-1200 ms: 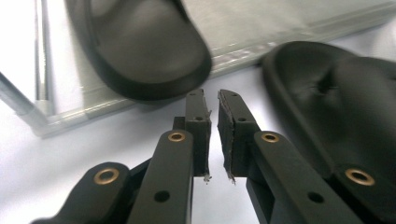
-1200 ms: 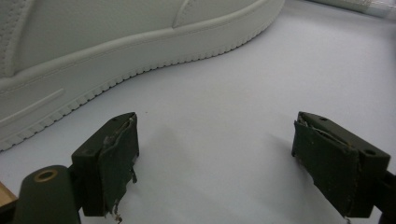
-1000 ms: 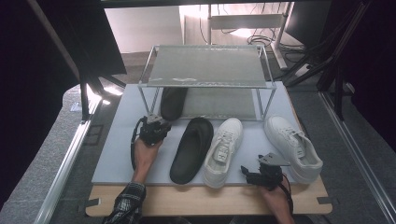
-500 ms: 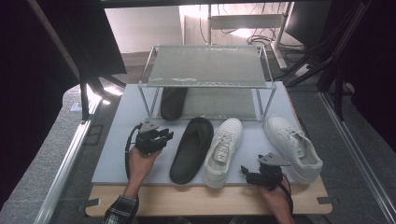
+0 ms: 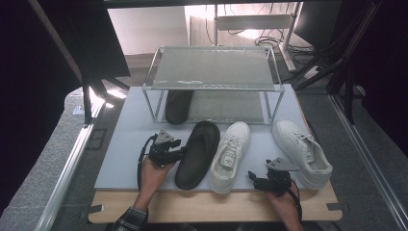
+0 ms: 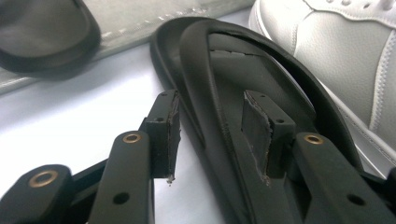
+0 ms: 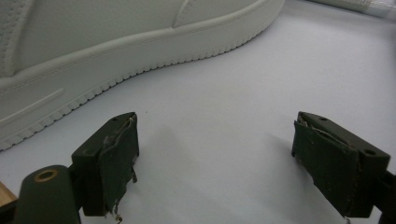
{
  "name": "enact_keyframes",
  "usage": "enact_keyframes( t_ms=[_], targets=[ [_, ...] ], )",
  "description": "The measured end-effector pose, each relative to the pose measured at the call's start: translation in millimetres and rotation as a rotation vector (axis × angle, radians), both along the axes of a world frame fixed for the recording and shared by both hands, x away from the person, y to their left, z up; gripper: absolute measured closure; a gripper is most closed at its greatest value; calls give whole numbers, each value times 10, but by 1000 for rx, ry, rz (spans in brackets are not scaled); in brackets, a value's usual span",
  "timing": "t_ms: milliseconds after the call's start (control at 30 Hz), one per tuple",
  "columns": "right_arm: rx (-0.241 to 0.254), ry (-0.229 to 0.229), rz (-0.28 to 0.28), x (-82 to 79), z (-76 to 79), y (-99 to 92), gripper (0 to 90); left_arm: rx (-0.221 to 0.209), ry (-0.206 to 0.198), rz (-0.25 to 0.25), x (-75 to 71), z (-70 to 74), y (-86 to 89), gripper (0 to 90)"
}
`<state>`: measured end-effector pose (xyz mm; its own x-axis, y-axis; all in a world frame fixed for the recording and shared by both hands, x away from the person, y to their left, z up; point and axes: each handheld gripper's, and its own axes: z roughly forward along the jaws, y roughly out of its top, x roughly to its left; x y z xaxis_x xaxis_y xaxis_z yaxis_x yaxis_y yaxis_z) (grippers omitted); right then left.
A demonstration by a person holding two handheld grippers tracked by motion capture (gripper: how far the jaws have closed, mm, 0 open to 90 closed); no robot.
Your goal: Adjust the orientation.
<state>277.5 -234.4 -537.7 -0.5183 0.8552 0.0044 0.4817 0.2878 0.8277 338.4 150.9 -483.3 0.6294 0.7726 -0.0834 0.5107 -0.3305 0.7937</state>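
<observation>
Slipper (image 5: 197, 154), black, lies centre of high view on grey mat (image 5: 125, 149), left of white sneaker (image 5: 231, 154). Left gripper (image 6: 210, 133) jaws just been opening, half spread, straddling slipper's strap edge, pads not pressing. Right gripper (image 7: 215, 158) lower right, jaws wide, empty, beside second sneaker (image 5: 300, 151).

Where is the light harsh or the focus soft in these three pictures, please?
High view: bright glare beyond the rack, dark surroundings either side. Left gripper view: the black sandal is fairly sharp, the far sandal under the rack blurred. Right gripper view: even light, soft shadows by the white sneaker.
</observation>
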Motion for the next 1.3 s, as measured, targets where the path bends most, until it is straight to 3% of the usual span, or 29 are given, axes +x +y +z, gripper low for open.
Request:
enact_keyframes(
  t_ms=[367, 667, 967, 1300],
  targets=[
    [0, 0, 0, 0, 0, 0, 153, 36, 23, 8, 118, -100, -163, 635],
    [0, 0, 0, 0, 0, 0, 153, 42, 50, 23, 164, -97, -156, 706],
    [0, 0, 0, 0, 0, 0, 153, 37, 50, 63, 187, -81, -112, 789],
    [2, 0, 1, 1, -1, 0, 153, 50, 21, 77, 187, 24, -50, 798]
  ],
)
